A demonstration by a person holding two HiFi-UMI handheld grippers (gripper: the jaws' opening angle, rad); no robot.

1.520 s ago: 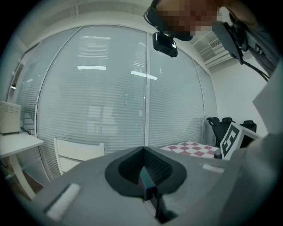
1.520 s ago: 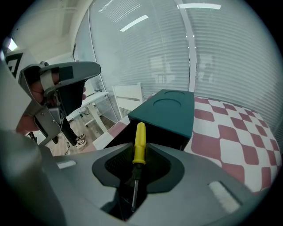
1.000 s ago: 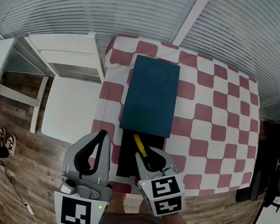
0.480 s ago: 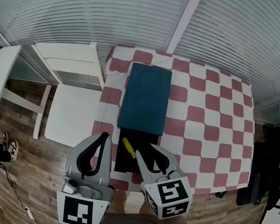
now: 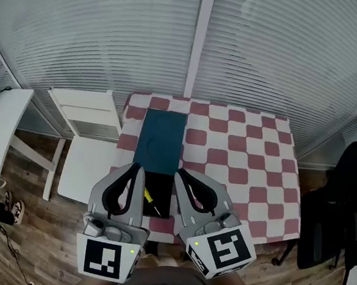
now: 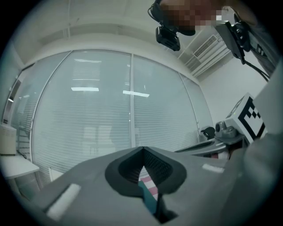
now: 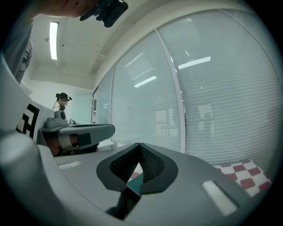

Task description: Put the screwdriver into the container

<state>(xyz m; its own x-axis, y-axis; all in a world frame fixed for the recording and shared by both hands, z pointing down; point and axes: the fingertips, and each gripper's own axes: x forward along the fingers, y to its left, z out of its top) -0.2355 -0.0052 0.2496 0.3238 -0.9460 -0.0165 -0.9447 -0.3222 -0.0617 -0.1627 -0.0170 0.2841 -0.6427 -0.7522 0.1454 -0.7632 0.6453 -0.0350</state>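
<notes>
The screwdriver (image 5: 148, 197) (yellow handle) lies inside the black container (image 5: 166, 192) on the checkered desk (image 5: 247, 160), next to a teal board (image 5: 161, 140). The left claw (image 5: 135, 167) is closed and empty. The right claw (image 5: 184, 173) has just been closing, and its jaws now meet on nothing.
</notes>
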